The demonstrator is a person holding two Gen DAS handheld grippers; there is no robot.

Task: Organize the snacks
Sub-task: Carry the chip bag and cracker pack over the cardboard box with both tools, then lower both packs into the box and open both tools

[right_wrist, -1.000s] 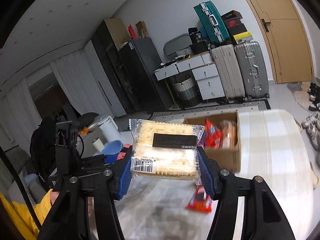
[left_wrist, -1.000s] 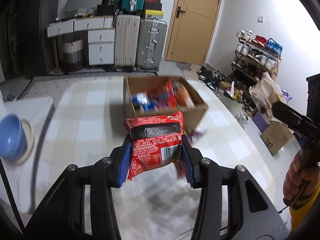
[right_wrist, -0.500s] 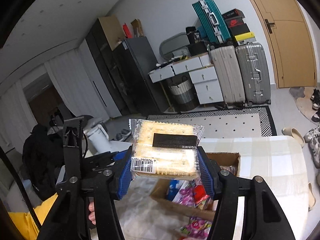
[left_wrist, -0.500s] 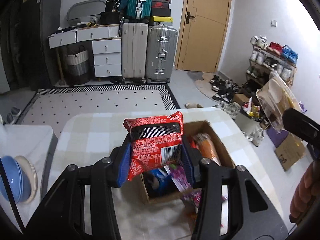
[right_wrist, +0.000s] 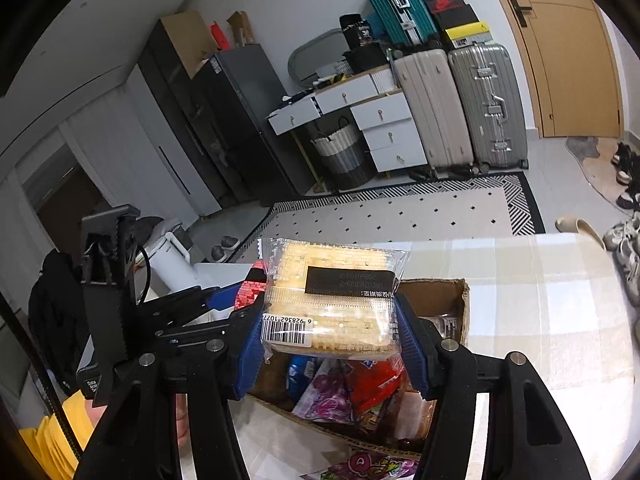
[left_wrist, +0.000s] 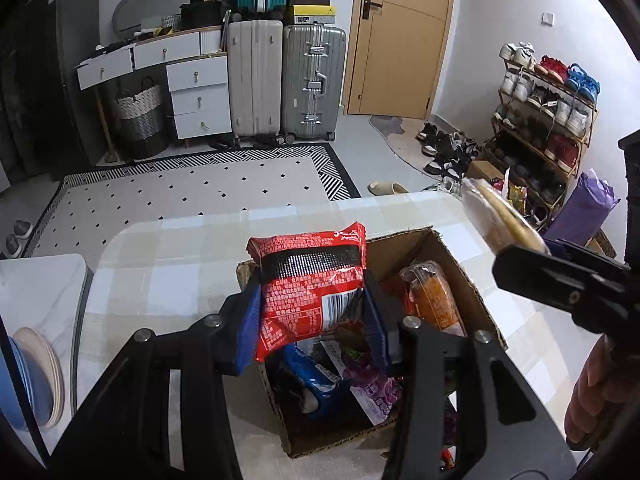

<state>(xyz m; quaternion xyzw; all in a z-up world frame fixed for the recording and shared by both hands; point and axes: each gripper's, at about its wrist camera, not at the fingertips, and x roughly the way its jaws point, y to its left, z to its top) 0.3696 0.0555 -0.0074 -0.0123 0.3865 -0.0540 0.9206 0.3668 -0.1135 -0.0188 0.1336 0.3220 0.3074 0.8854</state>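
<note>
2 grippers: each one holds a snack packet above the open box.
Left gripper [left_wrist: 308,320]: jaws partly closed, blue pads pressed on both sides of a red snack packet [left_wrist: 310,288]; the packet stands upright with its barcode facing the camera.
Right gripper [right_wrist: 330,340]: jaws set wider, blue pads clamped on the ends of a clear cracker packet [right_wrist: 332,300]; the packet lies flat across the jaws, black label on top.
Cardboard box [left_wrist: 476,284]: flaps open, on the checked tablecloth [left_wrist: 168,264], directly under both packets.
Box contents: an orange packet [left_wrist: 434,300], a blue packet [left_wrist: 316,376] and a purple packet [left_wrist: 374,388], loosely piled.
Outside the box: 1 pink packet [right_wrist: 372,468] on the cloth against the near wall.
Person: a hand [left_wrist: 596,392] grips the right tool's handle.
</note>
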